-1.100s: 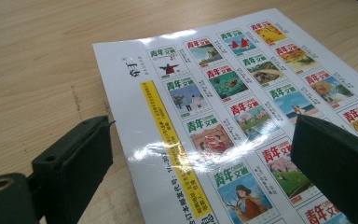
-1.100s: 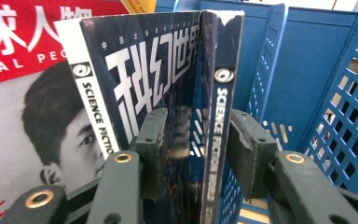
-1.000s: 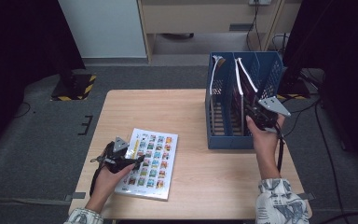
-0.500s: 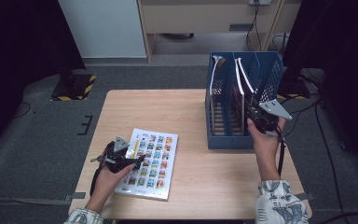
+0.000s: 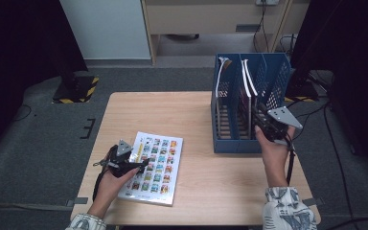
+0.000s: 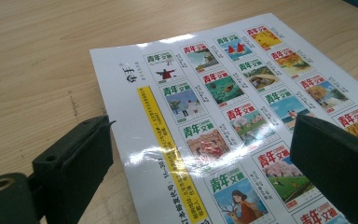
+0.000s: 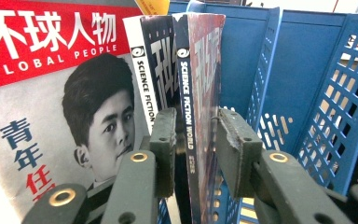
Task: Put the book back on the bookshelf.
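Observation:
A magazine (image 5: 154,165) with a grid of small cover pictures lies flat on the wooden table (image 5: 172,115). My left gripper (image 5: 138,164) hovers over its left edge, open, one jaw over the wood and the other over the page (image 6: 223,112); its own view shows the left gripper (image 6: 200,140) holding nothing. My right gripper (image 5: 259,123) reaches into the blue file rack (image 5: 230,143). There the right gripper (image 7: 196,135) straddles the spine of an upright Science Fiction World magazine (image 7: 200,84). Its jaws have just been opening and now stand loose around the magazine.
A Global People magazine (image 7: 51,116) and another Science Fiction World issue (image 7: 154,70) stand left of the straddled one. The rack's right compartments (image 7: 307,93) have mesh walls. The rack stands at the table's right edge, with dark floor and cables beyond it.
The right gripper has edged slightly back toward the person at the rack. The left gripper and the flat magazine have stayed put.

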A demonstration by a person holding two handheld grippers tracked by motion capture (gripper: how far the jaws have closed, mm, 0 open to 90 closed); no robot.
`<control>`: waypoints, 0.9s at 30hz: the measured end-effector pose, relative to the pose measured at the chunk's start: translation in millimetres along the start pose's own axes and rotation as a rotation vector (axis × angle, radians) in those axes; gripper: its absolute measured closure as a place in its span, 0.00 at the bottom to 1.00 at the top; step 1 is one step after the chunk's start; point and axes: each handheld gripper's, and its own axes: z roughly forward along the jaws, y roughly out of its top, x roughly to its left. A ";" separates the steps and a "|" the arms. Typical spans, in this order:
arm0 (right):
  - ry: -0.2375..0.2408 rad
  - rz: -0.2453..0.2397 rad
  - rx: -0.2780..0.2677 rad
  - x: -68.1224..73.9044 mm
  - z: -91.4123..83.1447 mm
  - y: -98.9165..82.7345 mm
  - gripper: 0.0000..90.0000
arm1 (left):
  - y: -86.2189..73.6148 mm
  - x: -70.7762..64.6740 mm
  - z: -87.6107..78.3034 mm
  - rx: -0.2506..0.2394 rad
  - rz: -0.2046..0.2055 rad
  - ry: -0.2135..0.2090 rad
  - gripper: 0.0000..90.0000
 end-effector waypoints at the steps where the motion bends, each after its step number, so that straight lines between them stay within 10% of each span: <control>1: 0.000 -0.001 0.000 0.2 -1.2 -0.4 0.75 | 0.1 0.0 0.0 0.000 -0.001 0.000 0.06; 20: 0.037 0.050 -0.005 16.0 -26.1 -7.0 0.40 | -1.2 1.2 1.0 0.009 0.011 0.005 0.05; 27: 0.132 0.094 -0.029 28.3 -28.9 -8.1 0.28 | -0.7 1.1 2.7 0.014 0.006 0.006 0.05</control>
